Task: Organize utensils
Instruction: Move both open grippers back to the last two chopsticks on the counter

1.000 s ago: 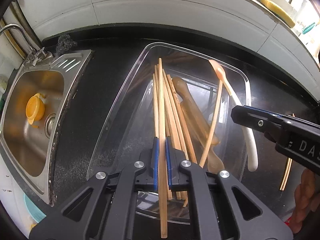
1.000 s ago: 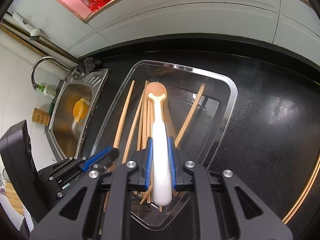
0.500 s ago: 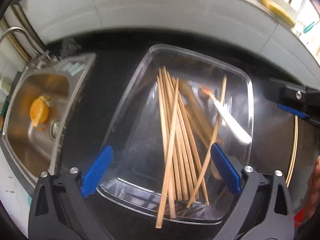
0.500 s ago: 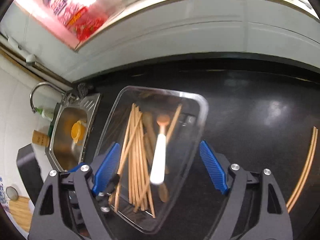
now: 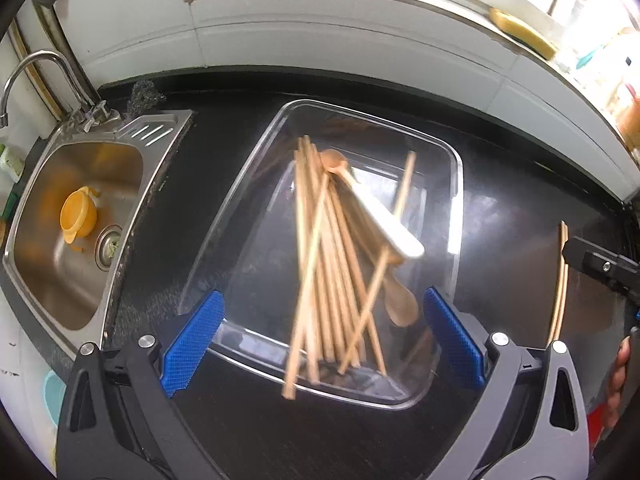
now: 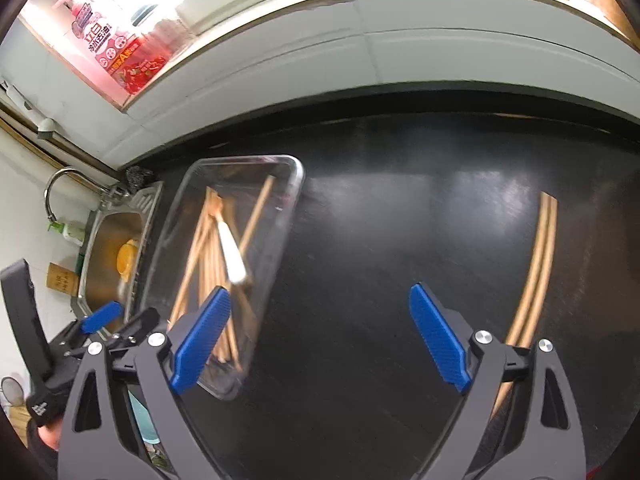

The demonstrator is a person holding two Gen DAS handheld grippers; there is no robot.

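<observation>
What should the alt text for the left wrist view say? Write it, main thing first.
A clear plastic tray on a black counter holds a loose heap of wooden chopsticks and a white-handled spoon. The open left gripper frames its near end, empty. A steel sink lies to the left.

A clear plastic tray (image 5: 456, 216) sits on the dark counter, holding a loose, criss-crossed pile of wooden chopsticks (image 5: 320, 264) with a white-handled spoon (image 5: 384, 220) lying slantwise on top. One chopstick end pokes over the tray's near rim. Well apart to the right, a pair of chopsticks (image 6: 536, 264) lies on the counter.
</observation>
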